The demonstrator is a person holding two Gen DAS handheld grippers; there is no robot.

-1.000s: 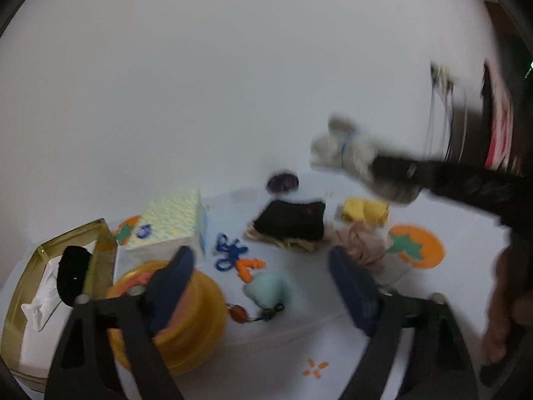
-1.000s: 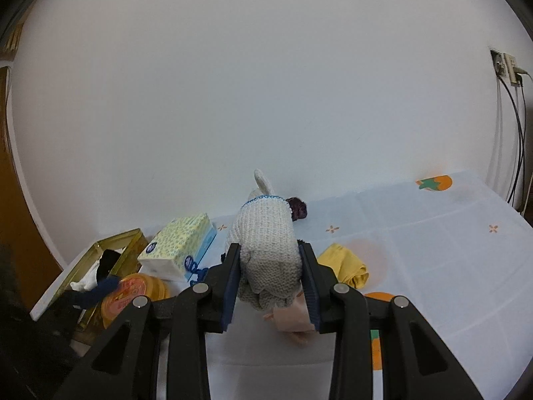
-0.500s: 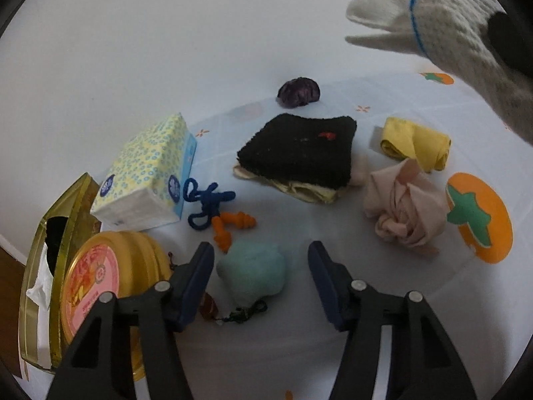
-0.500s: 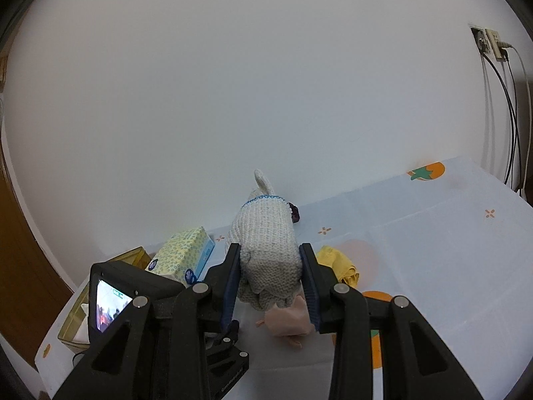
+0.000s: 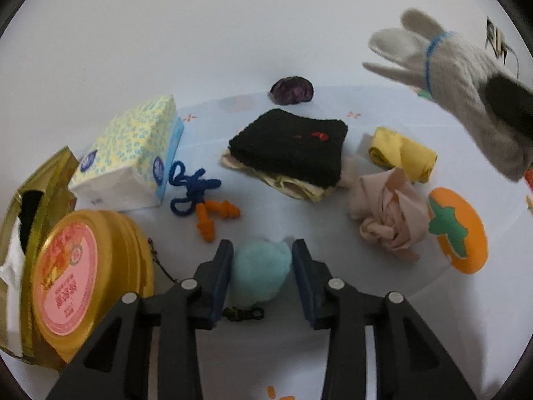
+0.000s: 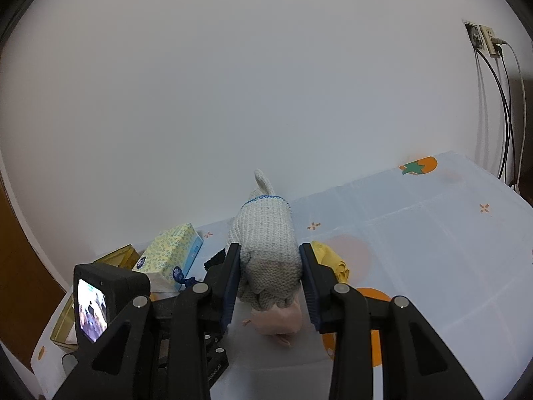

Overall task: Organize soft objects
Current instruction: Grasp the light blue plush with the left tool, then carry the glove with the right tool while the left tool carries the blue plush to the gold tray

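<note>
Here, nearest, the left tongs (image 5: 261,271) have just been closing around a teal fluffy pompom (image 5: 258,275) on the tabletop (image 5: 366,286), pads touching its sides. At ten o'clock stands a yellow round tin (image 5: 76,276) before a gold box (image 5: 43,180). Farther, at two o'clock, the right tongs (image 6: 269,280) hold a knitted glove (image 6: 266,250) aloft, clenched. The pickup step is likely underway; next, lifting the pompom toward the box.

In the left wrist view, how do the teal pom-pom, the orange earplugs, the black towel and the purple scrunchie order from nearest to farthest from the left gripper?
1. Teal pom-pom, between the left gripper's fingers.
2. Orange earplugs, ahead, slightly left.
3. Black towel, mid-table.
4. Purple scrunchie, by the wall.
</note>
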